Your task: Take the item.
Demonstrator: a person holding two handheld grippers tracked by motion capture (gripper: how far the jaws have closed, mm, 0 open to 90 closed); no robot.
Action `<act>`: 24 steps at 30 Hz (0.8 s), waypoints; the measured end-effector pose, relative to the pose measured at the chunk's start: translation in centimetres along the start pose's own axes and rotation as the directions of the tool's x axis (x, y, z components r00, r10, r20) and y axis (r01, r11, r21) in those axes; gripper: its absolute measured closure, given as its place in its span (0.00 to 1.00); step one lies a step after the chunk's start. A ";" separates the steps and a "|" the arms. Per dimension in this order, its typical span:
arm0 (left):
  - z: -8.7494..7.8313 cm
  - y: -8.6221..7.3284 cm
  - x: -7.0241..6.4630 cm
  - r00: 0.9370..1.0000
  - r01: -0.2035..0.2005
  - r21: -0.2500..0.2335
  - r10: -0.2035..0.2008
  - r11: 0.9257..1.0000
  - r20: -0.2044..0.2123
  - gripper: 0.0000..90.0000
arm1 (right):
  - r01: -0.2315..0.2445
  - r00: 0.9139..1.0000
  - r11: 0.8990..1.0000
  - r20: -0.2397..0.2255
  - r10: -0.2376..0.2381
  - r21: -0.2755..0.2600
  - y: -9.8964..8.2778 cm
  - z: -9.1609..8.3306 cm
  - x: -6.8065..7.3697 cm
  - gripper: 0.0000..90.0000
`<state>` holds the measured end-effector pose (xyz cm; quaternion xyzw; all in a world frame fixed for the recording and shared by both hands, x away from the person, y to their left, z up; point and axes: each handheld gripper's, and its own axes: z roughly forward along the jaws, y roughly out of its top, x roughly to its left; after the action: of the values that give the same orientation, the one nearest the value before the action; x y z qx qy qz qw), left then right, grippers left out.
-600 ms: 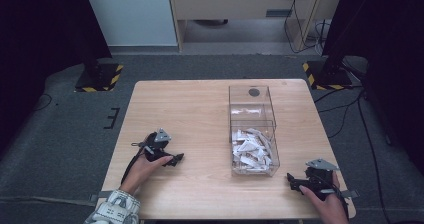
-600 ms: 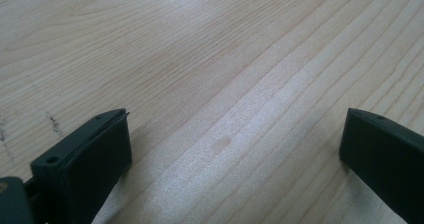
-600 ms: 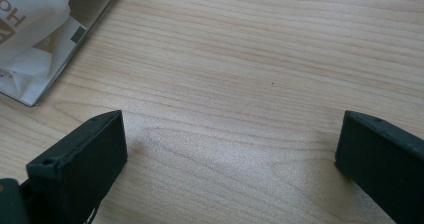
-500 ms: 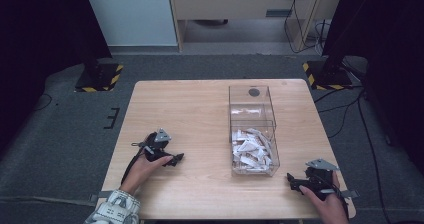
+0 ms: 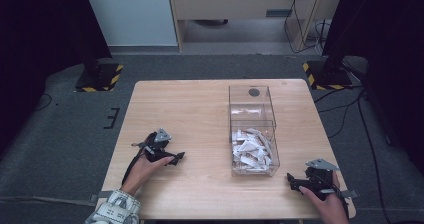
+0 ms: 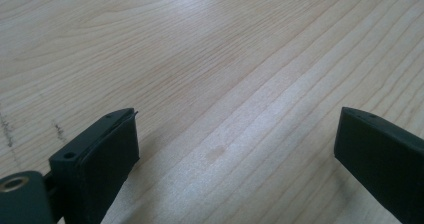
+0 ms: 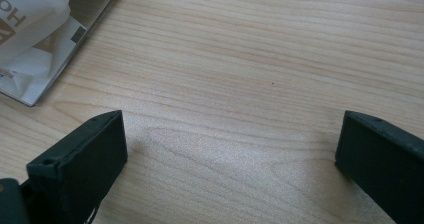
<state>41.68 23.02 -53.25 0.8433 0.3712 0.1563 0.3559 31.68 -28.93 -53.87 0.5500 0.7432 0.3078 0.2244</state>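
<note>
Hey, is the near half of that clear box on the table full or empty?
Partly full: white paper packets lie piled in the near half of the clear box.

A square light-wood desk (image 5: 200, 114) stands on grey carpet floor (image 5: 65, 129) and carries a clear rectangular plastic box (image 5: 252, 129) right of centre, its near half holding white crumpled paper packets (image 5: 251, 149).

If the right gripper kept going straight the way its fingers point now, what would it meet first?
Probably bare table. The right gripper points left along the near edge, and its own view shows open wood ahead. The clear box of paper packets sits off to one side of that line, though depth is hard to judge.
</note>
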 end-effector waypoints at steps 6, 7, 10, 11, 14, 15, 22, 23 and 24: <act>0.0 0.2 -0.5 1.000 -0.009 -0.013 0.010 1.000 0.013 0.06 | -0.004 1.000 1.000 -0.003 0.004 0.001 0.0 0.0 0.0 0.01; -0.1 0.2 -0.6 1.000 -0.008 -0.017 0.009 1.000 0.016 0.07 | -0.003 1.000 1.000 -0.003 0.003 0.001 0.0 0.0 0.0 0.01; -0.2 0.3 -1.0 1.000 -0.019 -0.023 0.019 1.000 0.025 0.07 | -0.001 1.000 1.000 -0.003 0.001 0.000 0.0 0.0 0.0 0.01; -0.3 0.4 -1.1 0.999 -0.020 -0.032 0.021 0.999 0.024 0.08 | -0.004 1.000 1.000 -0.003 0.004 0.002 0.0 0.0 0.0 0.01; -0.4 0.6 -1.1 1.000 -0.009 -0.038 0.010 0.999 0.025 0.08 | -0.001 1.000 1.000 -0.003 0.001 0.000 0.0 0.0 0.0 0.01; -0.5 0.7 -1.2 1.000 -0.004 -0.044 0.005 0.999 0.027 0.08 | -0.003 1.000 1.000 -0.003 0.003 0.001 0.0 0.0 0.0 0.01; -1.0 1.1 -1.6 0.999 -0.012 -0.069 0.015 0.998 0.041 0.10 | -0.003 1.000 1.000 -0.003 0.003 0.001 0.0 0.0 0.0 0.01; -1.1 1.2 -1.7 0.999 -0.015 -0.074 0.018 0.997 0.043 0.10 | -0.003 1.000 1.000 -0.003 0.003 0.001 0.0 0.0 0.0 0.01; -1.2 1.4 -1.9 0.999 -0.018 -0.086 0.021 0.996 0.043 0.10 | -0.003 1.000 1.000 -0.003 0.003 0.001 0.0 0.0 0.0 0.01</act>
<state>40.48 21.54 -51.41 0.8340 0.3480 0.1569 0.3983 31.67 -28.93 -53.86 0.5507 0.7428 0.3086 0.2228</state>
